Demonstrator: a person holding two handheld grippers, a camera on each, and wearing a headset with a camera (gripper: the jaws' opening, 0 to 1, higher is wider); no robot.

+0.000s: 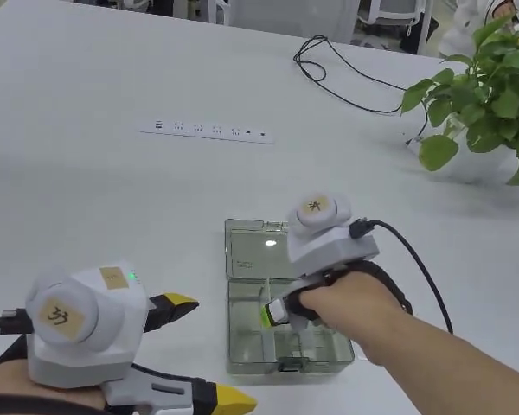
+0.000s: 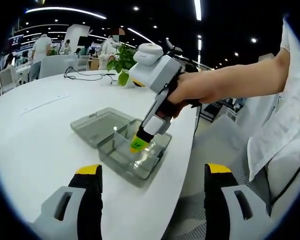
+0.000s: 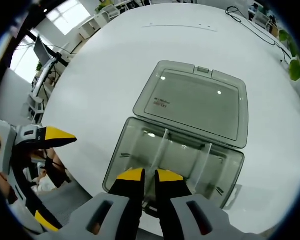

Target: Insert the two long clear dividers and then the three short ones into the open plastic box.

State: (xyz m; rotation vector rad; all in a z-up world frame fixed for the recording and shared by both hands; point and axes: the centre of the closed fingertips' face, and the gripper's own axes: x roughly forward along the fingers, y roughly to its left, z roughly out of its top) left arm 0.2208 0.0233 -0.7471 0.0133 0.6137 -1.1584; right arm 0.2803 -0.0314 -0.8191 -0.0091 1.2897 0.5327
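The open clear plastic box [image 1: 242,341] lies near the table's front edge, its lid [image 1: 251,246] folded flat behind it. My right gripper [image 1: 274,316] reaches down into the tray [image 3: 127,150]. Its jaws are almost together around a thin clear divider [image 3: 160,150] that stands in the tray. Another clear divider [image 3: 202,160] stands to its right. The left gripper view has the right gripper [image 2: 138,145] over the box [image 2: 115,160]. My left gripper [image 1: 206,350] is open to the left of the box, holding nothing. It comes into the right gripper view as the left gripper [image 3: 42,175].
At the back of the white table [image 1: 112,199] lies a white power strip [image 1: 206,130], with a black cable [image 1: 346,82] to its right. A potted plant [image 1: 489,95] stands far right. The table's rounded edge [image 2: 185,165] runs just past the box.
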